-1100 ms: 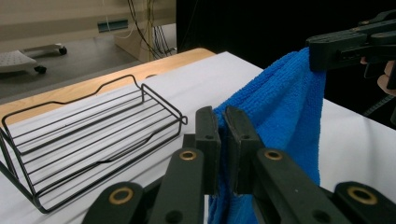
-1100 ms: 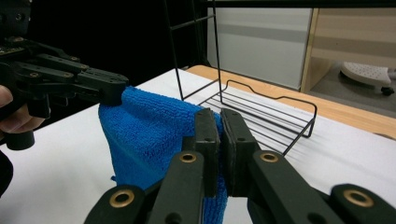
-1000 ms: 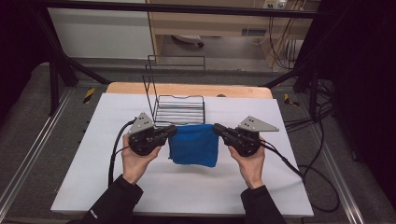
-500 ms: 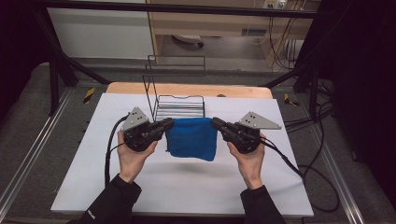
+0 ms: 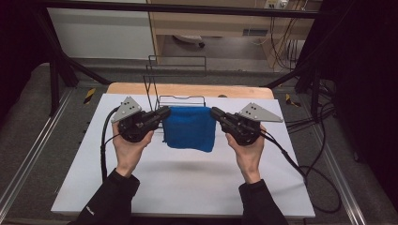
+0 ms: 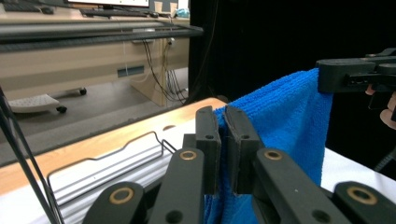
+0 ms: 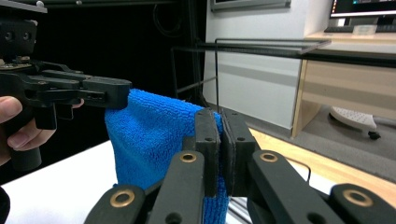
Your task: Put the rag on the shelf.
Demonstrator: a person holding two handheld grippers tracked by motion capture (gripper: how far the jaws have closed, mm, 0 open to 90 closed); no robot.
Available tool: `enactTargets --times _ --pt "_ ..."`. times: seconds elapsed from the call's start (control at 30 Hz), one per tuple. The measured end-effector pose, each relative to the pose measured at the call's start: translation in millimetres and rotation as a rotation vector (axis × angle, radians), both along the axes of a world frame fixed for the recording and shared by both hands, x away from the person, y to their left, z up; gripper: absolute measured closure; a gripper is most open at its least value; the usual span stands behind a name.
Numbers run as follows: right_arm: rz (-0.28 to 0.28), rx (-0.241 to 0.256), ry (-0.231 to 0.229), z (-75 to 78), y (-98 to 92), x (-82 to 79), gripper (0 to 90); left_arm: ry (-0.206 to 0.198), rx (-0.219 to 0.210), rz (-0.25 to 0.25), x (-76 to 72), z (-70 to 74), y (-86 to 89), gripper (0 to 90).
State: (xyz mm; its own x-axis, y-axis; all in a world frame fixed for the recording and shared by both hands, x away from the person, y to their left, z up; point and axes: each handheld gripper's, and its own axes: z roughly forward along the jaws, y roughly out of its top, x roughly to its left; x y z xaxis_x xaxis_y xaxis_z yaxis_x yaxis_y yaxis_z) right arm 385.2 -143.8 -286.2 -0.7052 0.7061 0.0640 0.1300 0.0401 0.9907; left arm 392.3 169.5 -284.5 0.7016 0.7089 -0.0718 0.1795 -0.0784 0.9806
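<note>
The left gripper (image 5: pixel 162 114) is clenched on the left top corner of the blue cloth (image 5: pixel 190 127). The cloth is held up above the white tabletop (image 5: pixel 187 183), higher and closer to the wire rack (image 5: pixel 180 99) than a second ago. Its right top corner is pinched tight by the right gripper (image 5: pixel 217 114). It is probably about to be hung on the rack.

One blue cloth (image 5: pixel 190 133) hangs between the two pairs of jaws, one pair clamped on each upper corner. Two grippers are in use, the left gripper (image 5: pixel 162 114) and the right gripper (image 5: pixel 217 113). One wire rack (image 5: pixel 176 91) stands just beyond the jaws on one white worktop (image 5: pixel 187 187).
</note>
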Motion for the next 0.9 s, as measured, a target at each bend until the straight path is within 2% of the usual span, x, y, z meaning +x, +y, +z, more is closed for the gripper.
enactTargets --times 0.3,0.47,0.6,0.9 --pt "-0.011 0.011 -0.034 17.3 8.8 9.6 86.7 -0.041 -0.011 0.027 4.7 20.1 6.2 84.7" --pt "-0.024 0.02 -0.059 29.3 15.1 15.4 86.7 -0.053 -0.022 0.039 9.3 26.3 8.8 84.6" --pt "-0.029 0.012 -0.071 34.1 18.5 18.9 86.7 -0.053 -0.029 0.045 13.0 30.6 12.5 84.6" --pt "-0.042 0.016 -0.095 48.2 26.5 26.0 86.7 -0.081 -0.048 0.057 19.4 42.4 18.5 84.6"
